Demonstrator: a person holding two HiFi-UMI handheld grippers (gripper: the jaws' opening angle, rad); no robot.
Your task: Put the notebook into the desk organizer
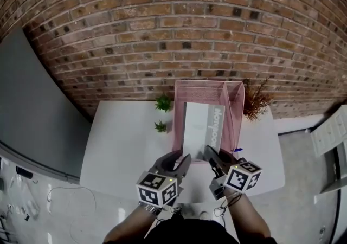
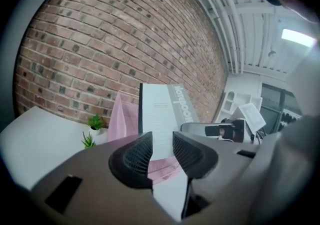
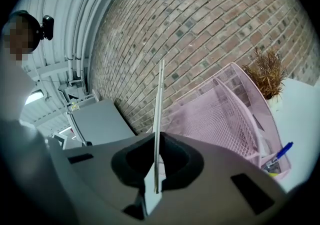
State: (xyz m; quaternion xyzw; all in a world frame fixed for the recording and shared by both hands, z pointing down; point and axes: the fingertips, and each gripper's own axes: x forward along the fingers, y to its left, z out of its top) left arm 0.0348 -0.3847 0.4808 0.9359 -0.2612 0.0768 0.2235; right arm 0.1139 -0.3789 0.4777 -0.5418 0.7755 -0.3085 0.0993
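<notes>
The white and grey notebook (image 1: 199, 129) stands tilted in the pink mesh desk organizer (image 1: 234, 108) on the white table. My right gripper (image 1: 210, 154) is shut on its near lower edge. In the right gripper view the notebook (image 3: 159, 114) shows edge-on, pinched between the pads at my right gripper (image 3: 156, 161). My left gripper (image 1: 183, 161) hovers by the notebook's lower left corner, open. In the left gripper view the notebook (image 2: 162, 111) shows through the gap of my left gripper (image 2: 162, 144), and neither pad presses on it.
Two small green plants (image 1: 162, 103) (image 1: 160, 126) stand left of the organizer, and a dried brown plant (image 1: 256, 99) stands to its right. A blue pen (image 3: 283, 151) lies in the organizer's front compartment. A brick wall (image 1: 179, 31) rises behind the table (image 1: 119, 145).
</notes>
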